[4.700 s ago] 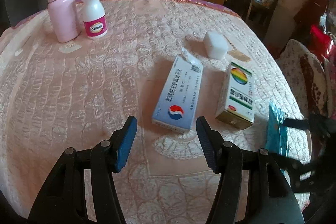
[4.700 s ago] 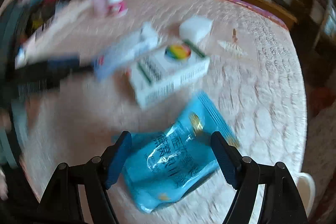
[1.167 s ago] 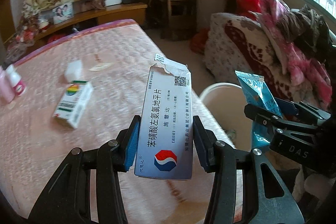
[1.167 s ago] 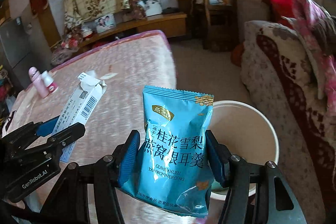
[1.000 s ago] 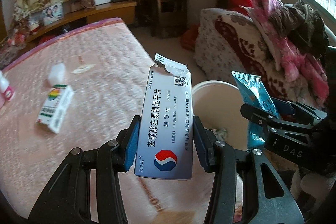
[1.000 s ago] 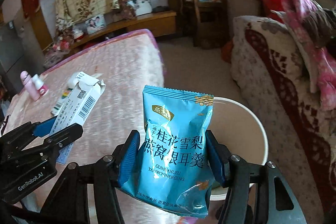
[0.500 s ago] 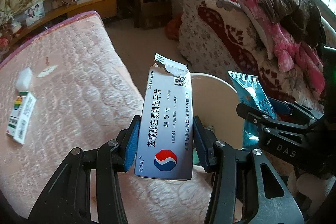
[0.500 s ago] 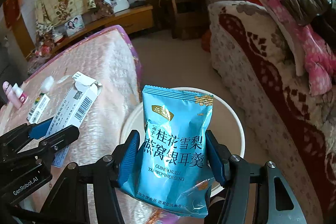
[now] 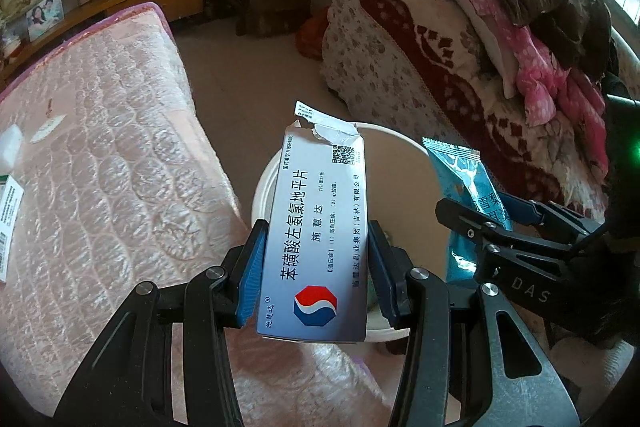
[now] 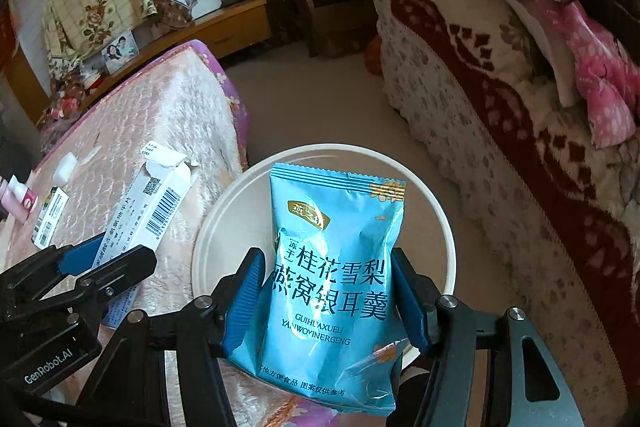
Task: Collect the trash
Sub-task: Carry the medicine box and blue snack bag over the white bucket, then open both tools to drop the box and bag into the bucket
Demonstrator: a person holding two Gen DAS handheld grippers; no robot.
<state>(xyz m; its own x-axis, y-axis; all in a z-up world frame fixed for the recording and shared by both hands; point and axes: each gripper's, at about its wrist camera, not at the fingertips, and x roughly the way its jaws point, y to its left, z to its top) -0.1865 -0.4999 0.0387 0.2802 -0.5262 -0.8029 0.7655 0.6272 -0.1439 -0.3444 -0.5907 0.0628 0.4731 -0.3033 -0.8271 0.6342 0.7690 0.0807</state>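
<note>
Left wrist view: the left tongs [image 9: 316, 285] are clenched on a torn-open medicine carton [image 9: 320, 227], held upright by its lower half. Half a second ago the white trash bucket [image 9: 262, 187] only peeked out to the right of the carton; now its rim shows on both sides, so the carton has been carried off the pink quilted bed [image 9: 100, 147] and sits roughly over the bucket's near-left edge. The bed has slid further left in the view, and only a sliver of the green-and-white medicine box [image 9: 8, 223] and a small white block [image 9: 10, 147] on it stay visible. The right tongs [image 9: 492, 227] cross in from the right with the blue snack packet [image 9: 464, 183].

Right wrist view: the right tongs [image 10: 328, 303] grip the blue snack packet [image 10: 336, 267] around its middle. The bucket [image 10: 436, 211] has shifted from partly behind the packet to almost squarely under it. The left tongs [image 10: 96, 267] and their carton [image 10: 156, 203] hang at the left, the carton's far end overlapping the bed [image 10: 160, 115] beside the bucket rather than its opening. A pink bottle [image 10: 18, 201] and the green-and-white box [image 10: 50, 217] remain on the bed.

In my judgement the packet is ready to drop; the carton wants a little more travel rightward first. The box and the white block are still to be collected.
</note>
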